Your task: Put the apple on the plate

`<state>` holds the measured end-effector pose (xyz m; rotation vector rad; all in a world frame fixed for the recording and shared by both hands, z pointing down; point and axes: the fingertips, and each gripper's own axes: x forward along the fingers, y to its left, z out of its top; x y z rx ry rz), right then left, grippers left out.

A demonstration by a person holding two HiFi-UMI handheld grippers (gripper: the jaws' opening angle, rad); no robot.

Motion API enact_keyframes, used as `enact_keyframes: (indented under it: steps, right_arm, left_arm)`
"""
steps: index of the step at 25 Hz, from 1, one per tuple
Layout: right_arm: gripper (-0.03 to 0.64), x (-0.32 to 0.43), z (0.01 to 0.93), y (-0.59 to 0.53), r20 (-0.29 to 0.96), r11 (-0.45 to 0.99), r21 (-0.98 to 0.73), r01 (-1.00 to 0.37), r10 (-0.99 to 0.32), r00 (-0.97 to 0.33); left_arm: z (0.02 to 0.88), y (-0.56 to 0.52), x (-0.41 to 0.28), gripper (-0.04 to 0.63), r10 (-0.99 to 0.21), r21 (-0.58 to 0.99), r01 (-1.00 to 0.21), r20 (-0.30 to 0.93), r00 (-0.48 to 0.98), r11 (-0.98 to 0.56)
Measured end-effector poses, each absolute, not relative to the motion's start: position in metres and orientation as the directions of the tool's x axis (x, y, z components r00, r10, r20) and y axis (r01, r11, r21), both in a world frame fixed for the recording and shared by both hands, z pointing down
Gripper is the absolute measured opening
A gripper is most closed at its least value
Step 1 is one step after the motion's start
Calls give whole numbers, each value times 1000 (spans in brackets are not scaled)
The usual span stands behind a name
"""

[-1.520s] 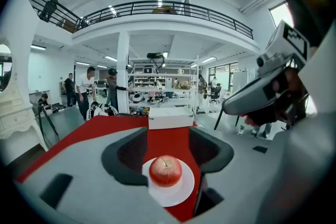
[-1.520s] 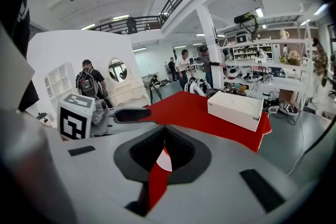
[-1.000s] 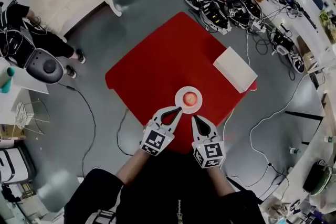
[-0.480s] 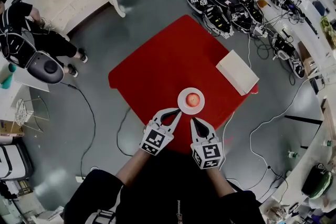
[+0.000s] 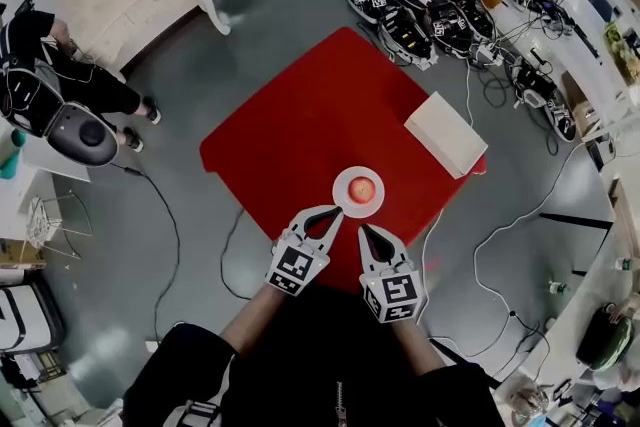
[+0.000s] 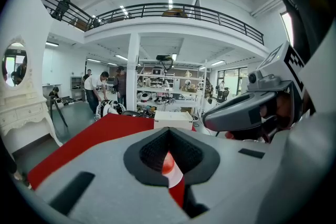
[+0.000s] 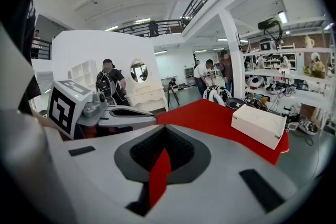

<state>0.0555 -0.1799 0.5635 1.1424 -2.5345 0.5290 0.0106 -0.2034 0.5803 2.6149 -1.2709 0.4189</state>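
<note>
A red apple [image 5: 363, 189] sits on a small white plate [image 5: 345, 198] near the front edge of the red table [image 5: 300, 130]. My left gripper [image 5: 337, 212] is shut and empty, its tips just short of the plate's near left rim. My right gripper [image 5: 363, 231] is also shut and empty, a little nearer me below the plate. In the left gripper view the apple [image 6: 166, 163] and plate [image 6: 176, 177] show through the slit of the closed left gripper [image 6: 169, 130]. The right gripper view shows only red table through its own closed right gripper [image 7: 167, 129].
A white box [image 5: 446, 133] lies on the table's right corner, also the white box [image 7: 260, 124] in the right gripper view. Helmets and cables [image 5: 430, 15] crowd the floor beyond the table. A seated person [image 5: 50, 75] is at far left. Grey floor surrounds the table.
</note>
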Motion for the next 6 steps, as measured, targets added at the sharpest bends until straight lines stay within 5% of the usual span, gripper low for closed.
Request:
enact_keyframes:
  steps: [6]
  right_arm:
    - [9, 56, 562, -183, 425, 611, -203, -766, -649, -631]
  left_arm:
    - [584, -207, 10, 6, -735, 55, -797, 351, 579, -602]
